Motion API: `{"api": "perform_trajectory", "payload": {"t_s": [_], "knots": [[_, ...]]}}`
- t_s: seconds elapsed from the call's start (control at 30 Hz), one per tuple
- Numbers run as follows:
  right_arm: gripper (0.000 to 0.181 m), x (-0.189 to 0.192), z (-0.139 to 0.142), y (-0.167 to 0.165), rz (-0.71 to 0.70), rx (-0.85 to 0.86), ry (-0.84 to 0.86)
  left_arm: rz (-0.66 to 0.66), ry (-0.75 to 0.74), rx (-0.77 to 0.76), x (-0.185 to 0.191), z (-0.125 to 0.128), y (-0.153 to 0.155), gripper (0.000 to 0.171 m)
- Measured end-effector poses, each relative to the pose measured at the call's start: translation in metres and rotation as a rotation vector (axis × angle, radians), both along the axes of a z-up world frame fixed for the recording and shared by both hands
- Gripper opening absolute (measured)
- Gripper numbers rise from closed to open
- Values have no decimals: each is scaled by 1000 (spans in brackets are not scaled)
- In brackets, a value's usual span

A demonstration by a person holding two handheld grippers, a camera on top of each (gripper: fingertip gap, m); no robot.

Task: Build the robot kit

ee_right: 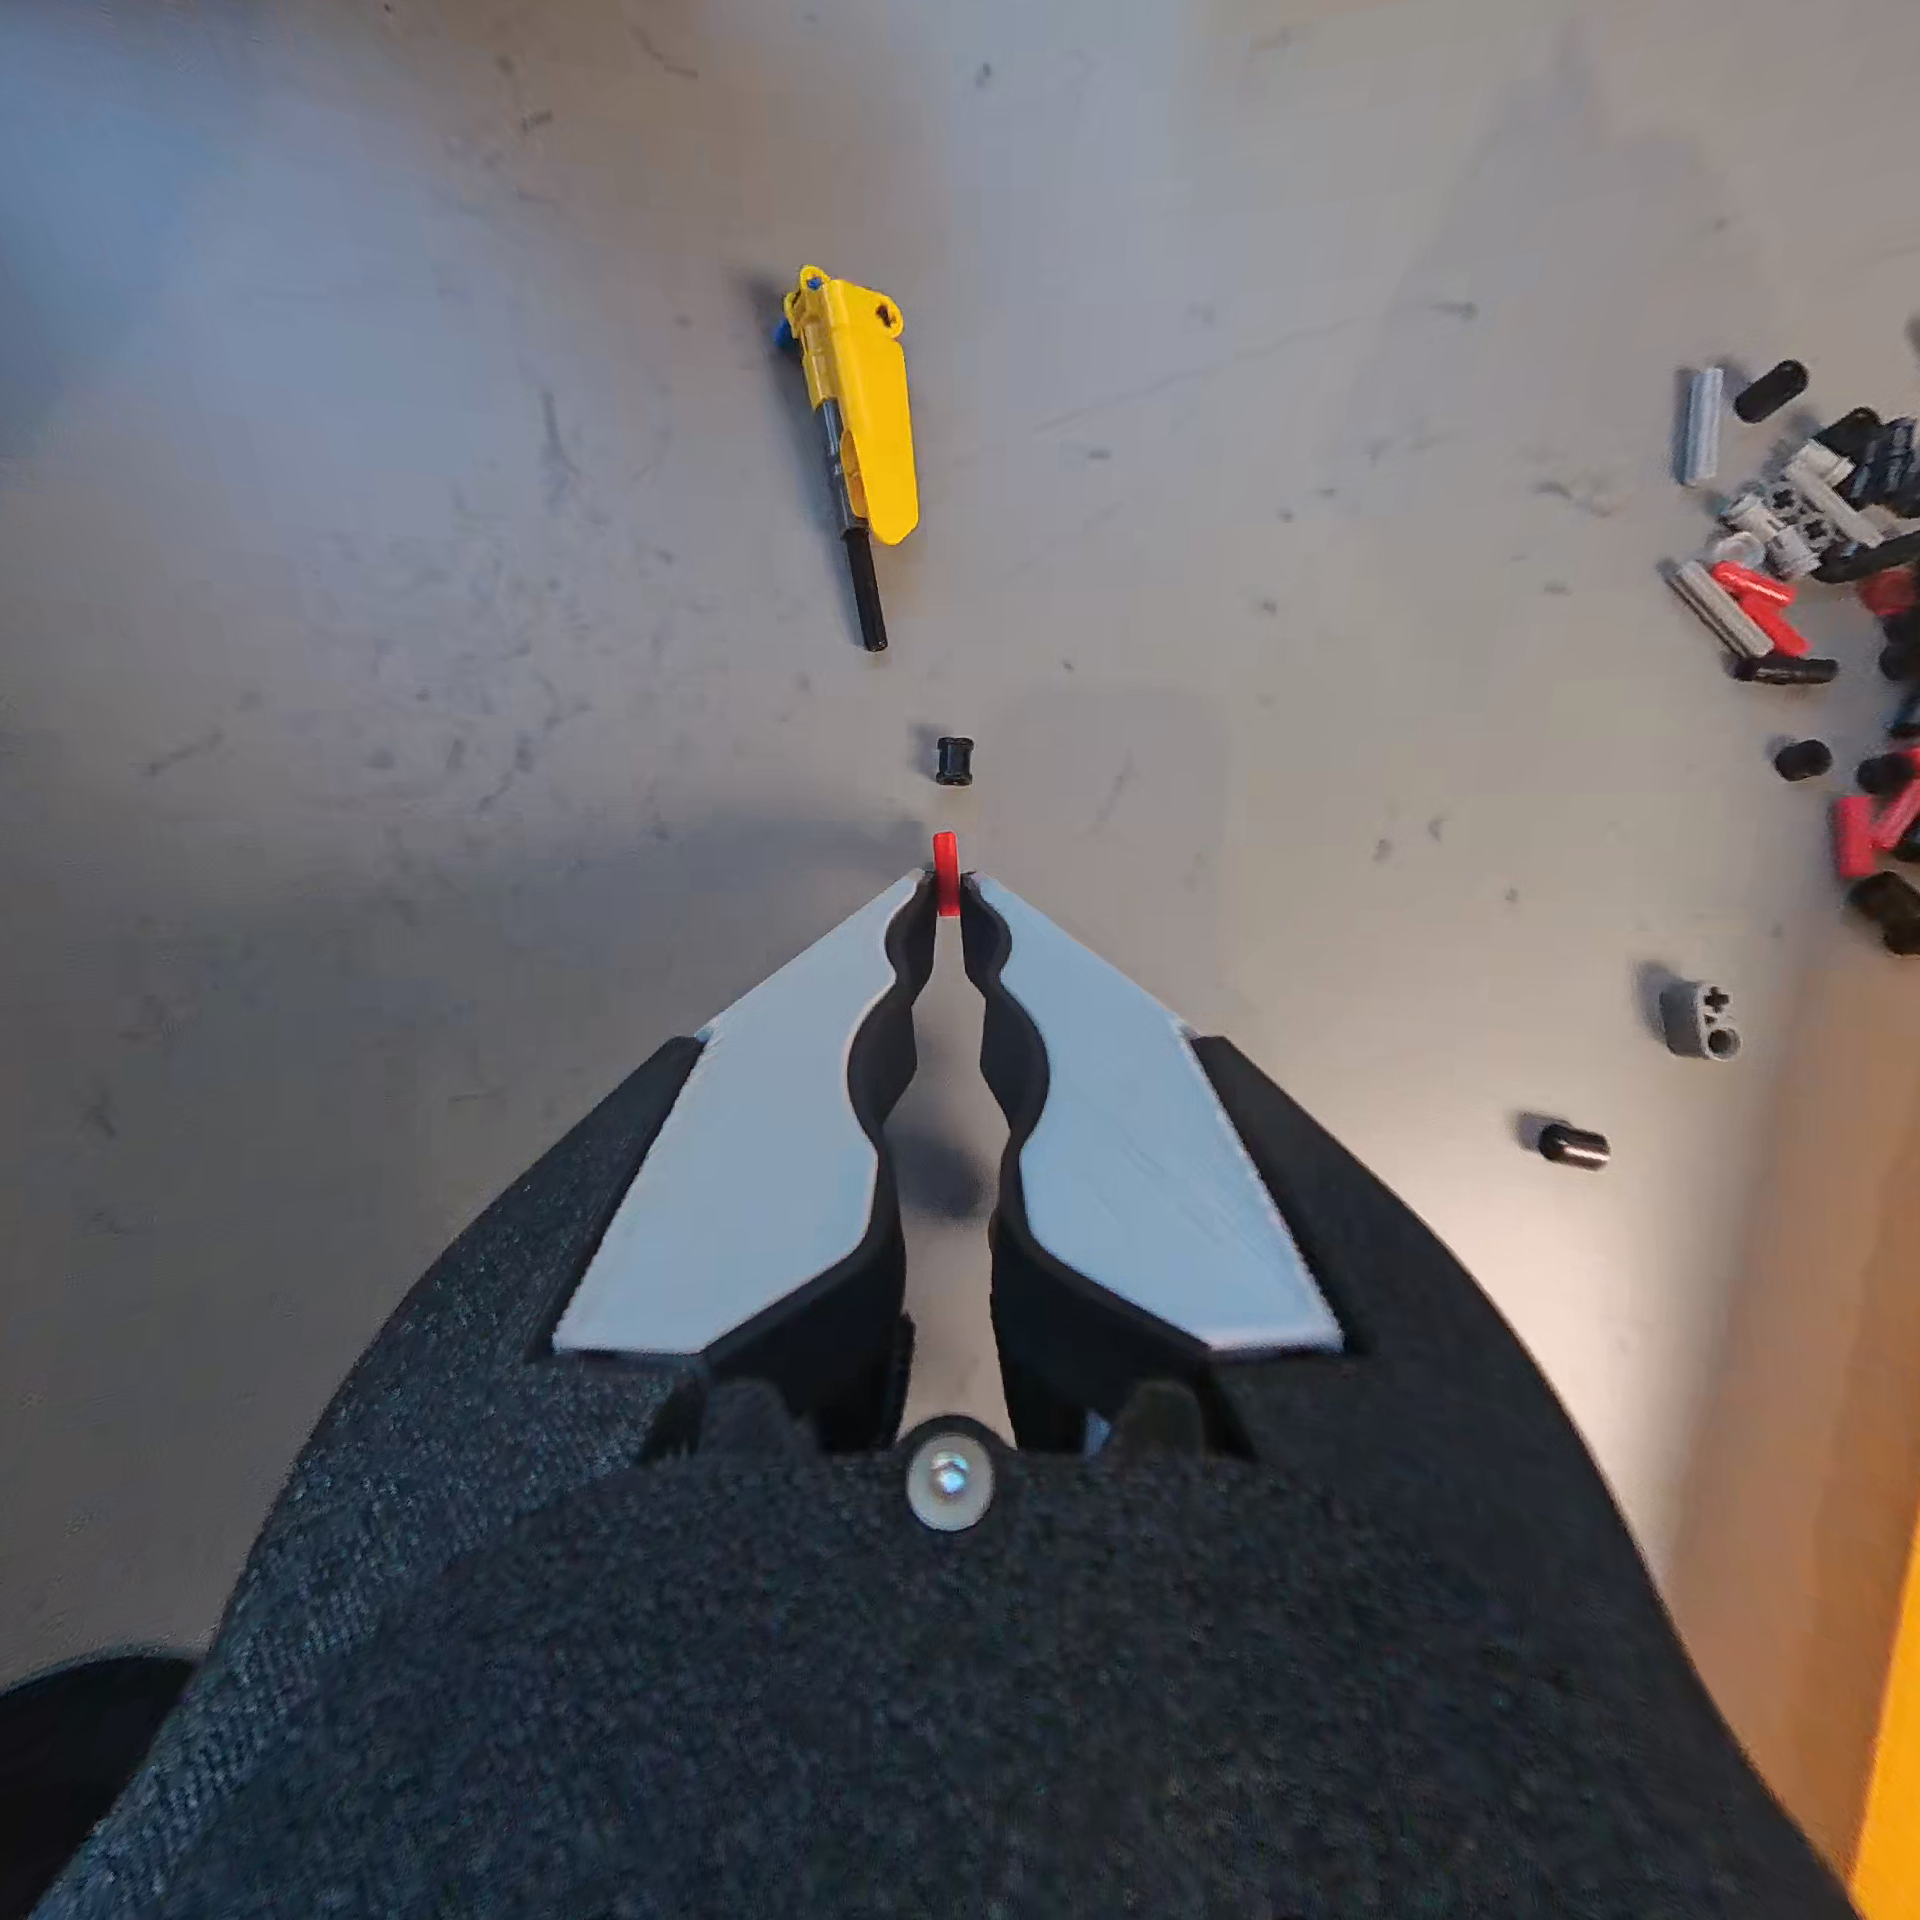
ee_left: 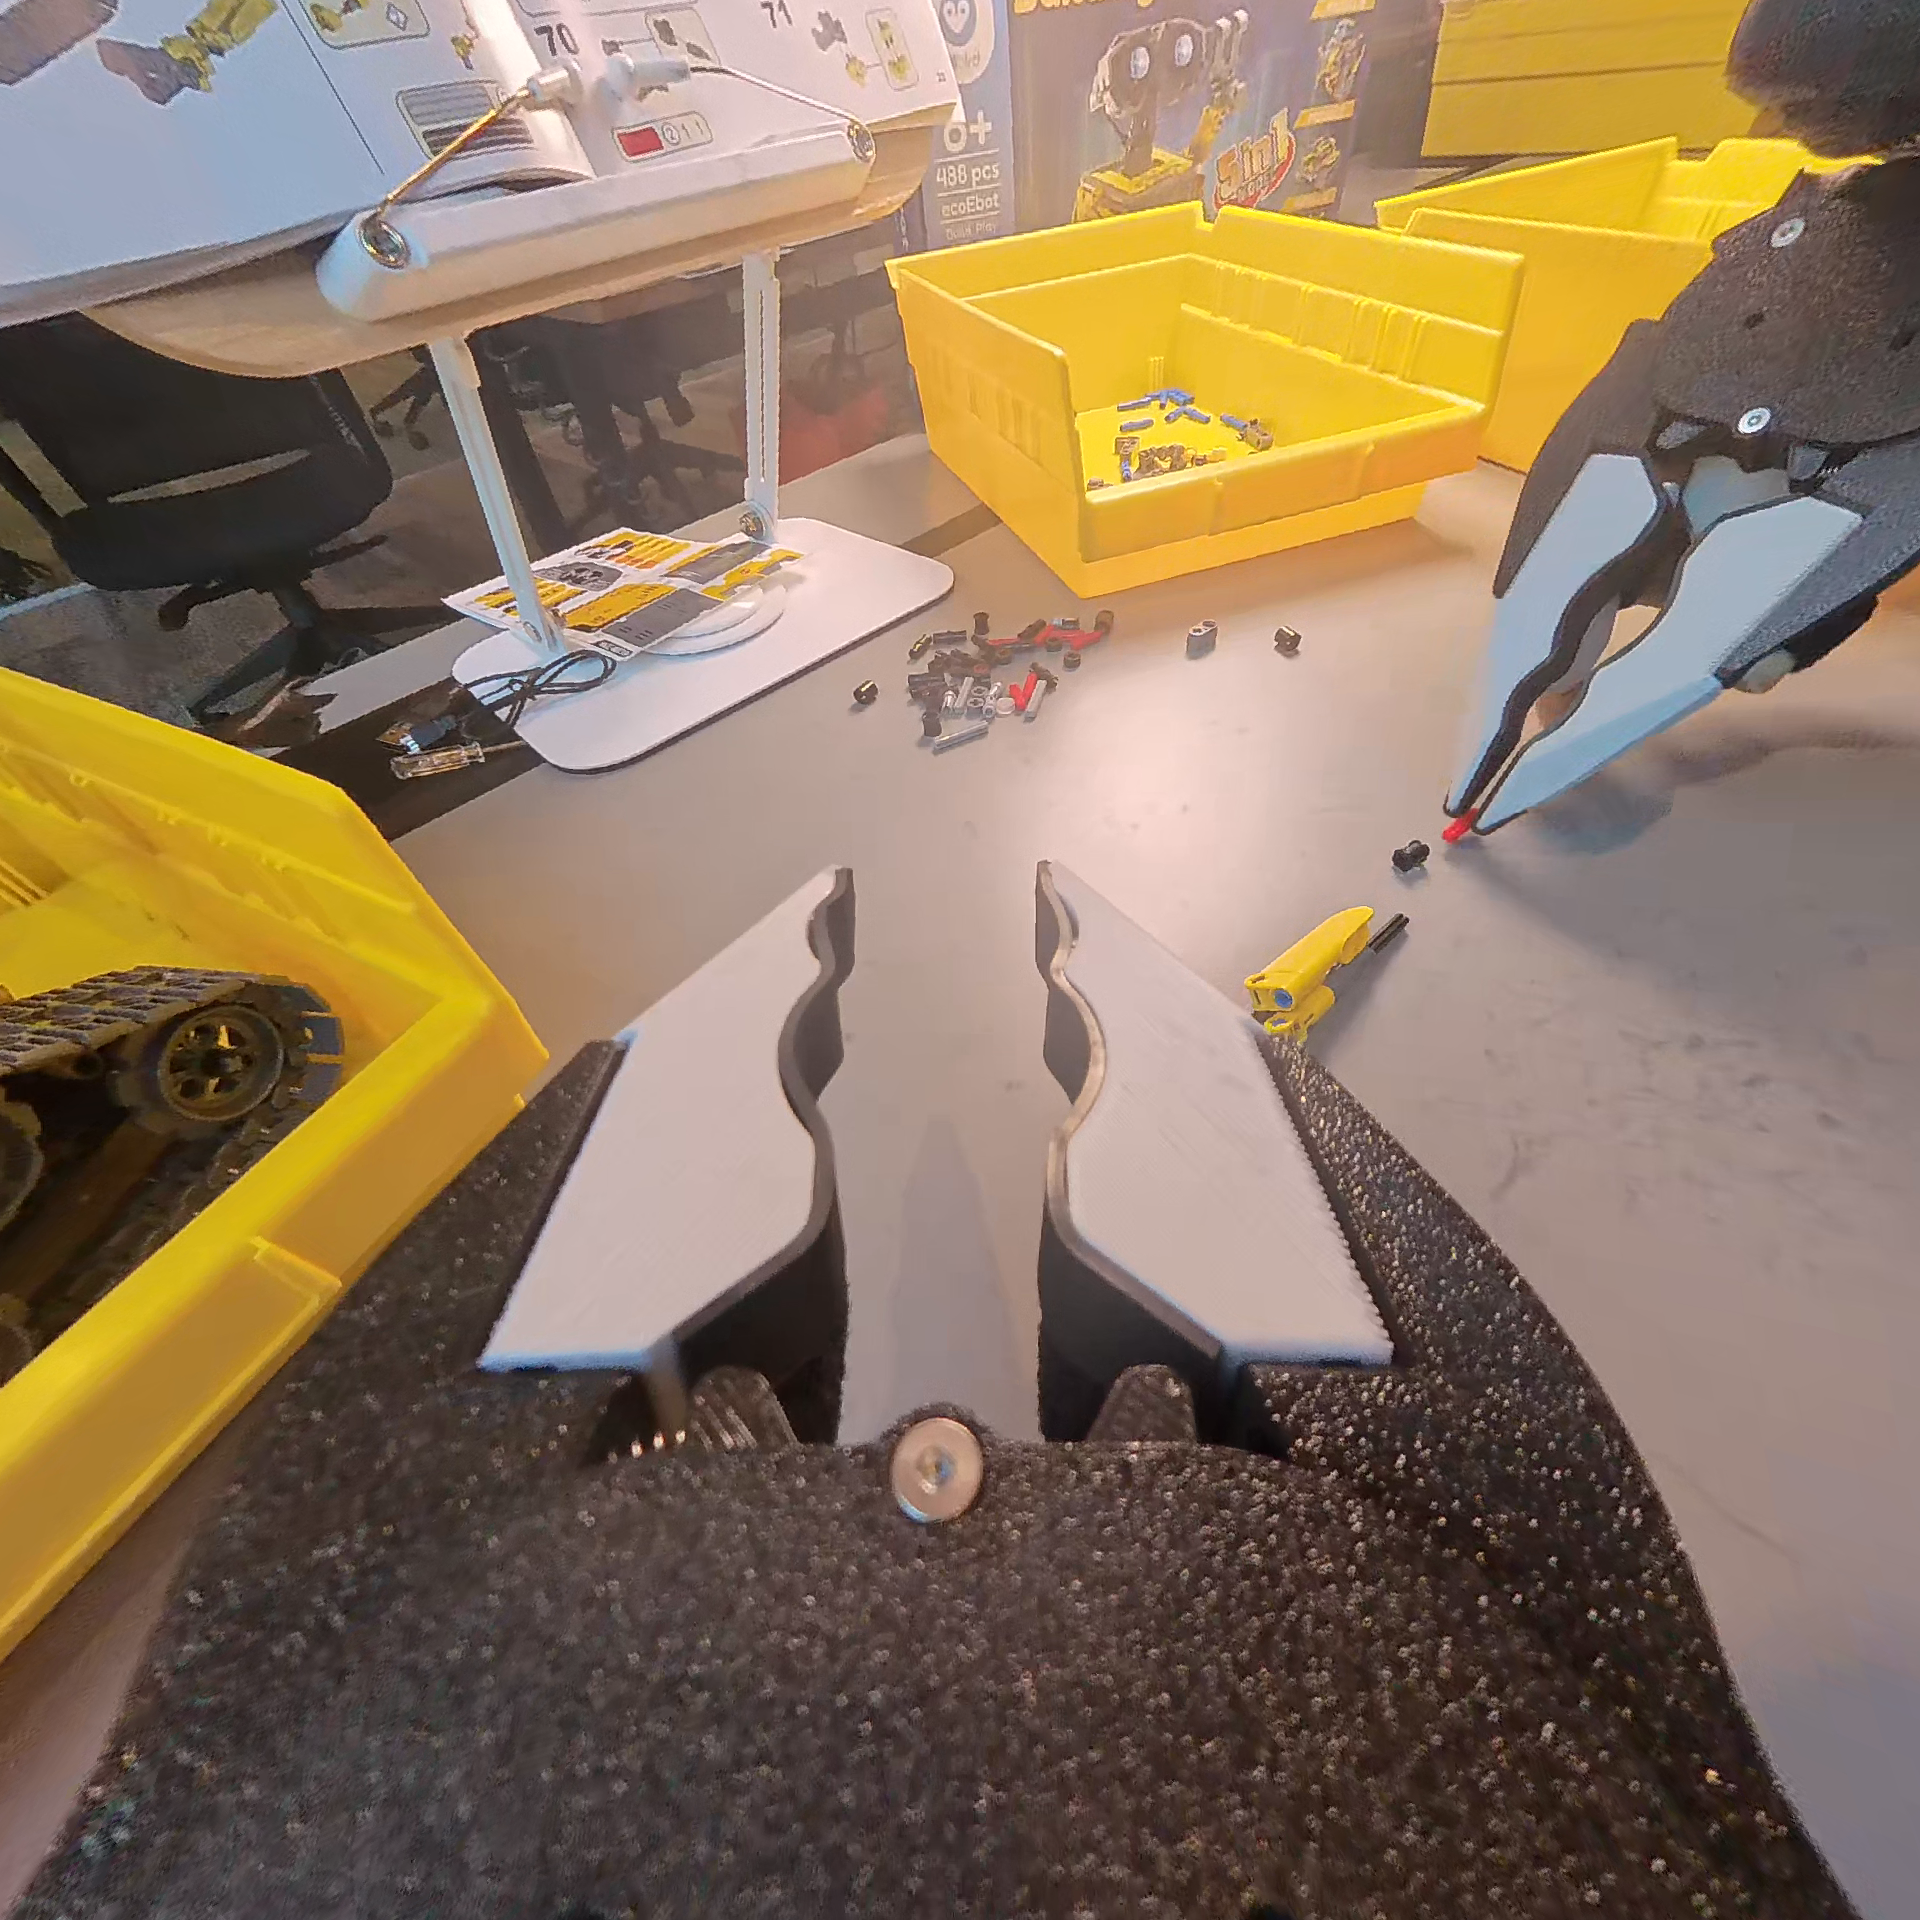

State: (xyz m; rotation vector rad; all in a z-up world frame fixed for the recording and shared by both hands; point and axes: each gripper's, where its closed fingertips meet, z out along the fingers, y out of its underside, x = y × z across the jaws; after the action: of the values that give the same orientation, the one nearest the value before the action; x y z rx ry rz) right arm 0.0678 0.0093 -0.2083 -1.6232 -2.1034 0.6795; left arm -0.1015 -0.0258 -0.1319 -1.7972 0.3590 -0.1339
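My right gripper is shut on a small red pin, its tips down at the grey table; it also shows in the left wrist view with the red pin at its tips. A small black bush lies just ahead of it, also seen in the left wrist view. Beyond lies a yellow part on a black axle, which shows in the left wrist view too. My left gripper is open and empty above bare table, left of the yellow part.
A pile of small black, grey and red parts lies mid-table, also at the right in the right wrist view. A yellow bin holds small parts. Another yellow bin at the left holds a tracked model. A white book stand holds a manual. Left tips to right tips: about 20 cm.
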Motion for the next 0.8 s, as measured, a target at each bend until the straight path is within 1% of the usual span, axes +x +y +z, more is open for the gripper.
{"api": "perform_trajectory", "payload": {"t_s": [0.37,0.53,0.63,0.8], "knots": [[6,-5,-5,0,-3,20,1,14,0,3,-3,0,0,34],[14,-5,-1,2,-17,23,23,24,-2,9,-5,2,0,37],[15,-9,15,6,-49,17,96,25,-7,6,-5,2,0,38],[17,-11,61,18,-135,22,302,19,-7,0,-4,0,0,38]]}}
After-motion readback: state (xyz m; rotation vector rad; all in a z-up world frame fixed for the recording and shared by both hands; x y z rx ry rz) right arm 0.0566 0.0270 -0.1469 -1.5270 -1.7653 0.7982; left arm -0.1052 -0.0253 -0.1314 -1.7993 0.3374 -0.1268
